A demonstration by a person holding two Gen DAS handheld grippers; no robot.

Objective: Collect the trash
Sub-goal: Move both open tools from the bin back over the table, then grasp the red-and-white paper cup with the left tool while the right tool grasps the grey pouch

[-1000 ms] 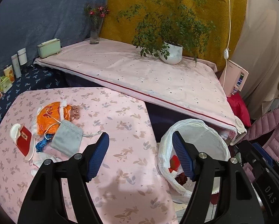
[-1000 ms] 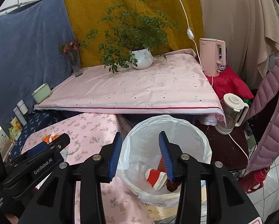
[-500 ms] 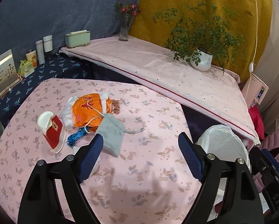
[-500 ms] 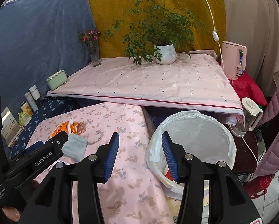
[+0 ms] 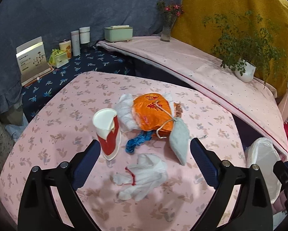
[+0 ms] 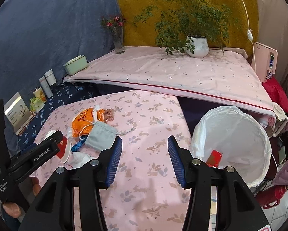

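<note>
Trash lies in a heap on the pink floral table [image 5: 57, 119]: a crushed red-and-white paper cup [image 5: 108, 132], an orange wrapper [image 5: 153, 113], a grey drawstring pouch [image 5: 179, 140], blue string [image 5: 138, 141], crumpled white tissue [image 5: 125, 113] and a white glove [image 5: 144, 175]. My left gripper [image 5: 145, 163] is open and empty, hovering just above the glove. My right gripper [image 6: 145, 158] is open and empty over bare table, between the heap [image 6: 90, 127] and the white-lined bin [image 6: 234, 144], which holds a red scrap [image 6: 214, 156].
A higher pink-covered surface [image 6: 173, 73] behind carries a potted plant [image 6: 197, 44], a flower vase [image 6: 118, 40] and a green box [image 6: 75, 65]. Bottles, a tin and a booklet [image 5: 33, 59] stand on the dark blue cloth at left. The bin also shows at right [image 5: 263, 165].
Both grippers have swung left, away from the bin and toward the trash heap. The left gripper now hovers over the white glove. Both stayed open.
</note>
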